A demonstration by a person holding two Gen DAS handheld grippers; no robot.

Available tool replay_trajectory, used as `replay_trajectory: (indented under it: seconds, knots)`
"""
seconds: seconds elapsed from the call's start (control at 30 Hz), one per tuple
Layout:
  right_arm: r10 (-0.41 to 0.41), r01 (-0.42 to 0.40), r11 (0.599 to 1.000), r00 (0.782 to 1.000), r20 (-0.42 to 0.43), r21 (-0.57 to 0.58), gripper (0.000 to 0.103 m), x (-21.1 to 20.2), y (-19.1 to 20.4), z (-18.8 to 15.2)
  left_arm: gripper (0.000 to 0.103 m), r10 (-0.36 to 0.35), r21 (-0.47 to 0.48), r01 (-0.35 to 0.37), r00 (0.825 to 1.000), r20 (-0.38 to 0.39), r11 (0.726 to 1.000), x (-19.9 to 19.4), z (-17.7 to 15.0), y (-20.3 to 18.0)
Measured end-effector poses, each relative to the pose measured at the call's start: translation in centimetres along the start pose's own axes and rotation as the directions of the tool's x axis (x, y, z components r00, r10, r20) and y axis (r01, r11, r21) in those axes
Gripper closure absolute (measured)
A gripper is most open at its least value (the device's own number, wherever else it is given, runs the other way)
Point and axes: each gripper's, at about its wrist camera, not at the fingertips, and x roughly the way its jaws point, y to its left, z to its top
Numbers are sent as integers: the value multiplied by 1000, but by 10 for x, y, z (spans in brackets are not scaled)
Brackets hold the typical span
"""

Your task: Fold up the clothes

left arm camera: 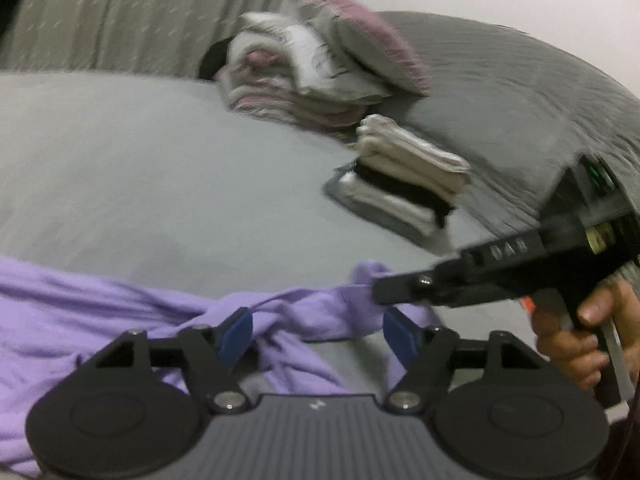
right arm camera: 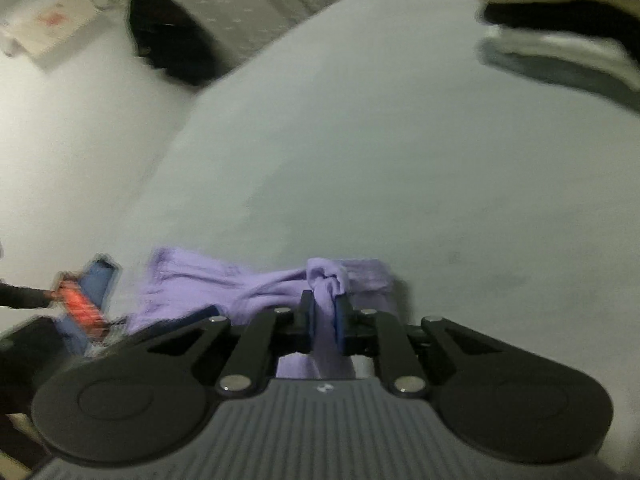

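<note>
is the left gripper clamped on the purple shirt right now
No, the left gripper stands wide open over the purple shirt; only the right gripper is pinching a bunch of it.

dim, flat indoor light | motion blur throughout | fisheye bending at edges

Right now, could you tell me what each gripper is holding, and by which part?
The right gripper pinches a bunched edge of the purple garment. The left gripper is open, holding nothing.
</note>
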Motion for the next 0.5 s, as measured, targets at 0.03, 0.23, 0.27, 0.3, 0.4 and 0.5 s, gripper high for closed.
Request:
replay_trajectory:
  seconds: [0.03, 0.23, 0.27, 0.3, 0.4, 0.5]
  knots:
    - [36, -36, 999, 999, -8, 0, 90, 1, 6, -1, 27, -5, 22, 5, 1000, 7, 1000, -2, -1, -4]
    - [223, -223, 975, 973, -66, 0, 90, 10, 33, -2, 27, 11, 127, -16, 999, 39, 992, -16, -8, -17]
    - [253, -254, 967, 964, -76, 1, 90, 12, 37, -2, 28, 22, 137, -28, 999, 48, 990, -19, -9, -18]
    - [283, -284, 959, 955, -86, 2, 90, 14, 41, -2, 30, 33, 149, -42, 998, 60, 988, -21, -10, -18]
    - [354, -355, 935, 928, -113, 7, 90, 20, 52, -3, 63, 71, 170, -87, 993, 96, 982, -28, -11, -19]
    - [382, -384, 923, 916, -126, 8, 90, 24, 60, -4, 98, 107, 174, -122, 990, 89, 977, -32, -12, -15]
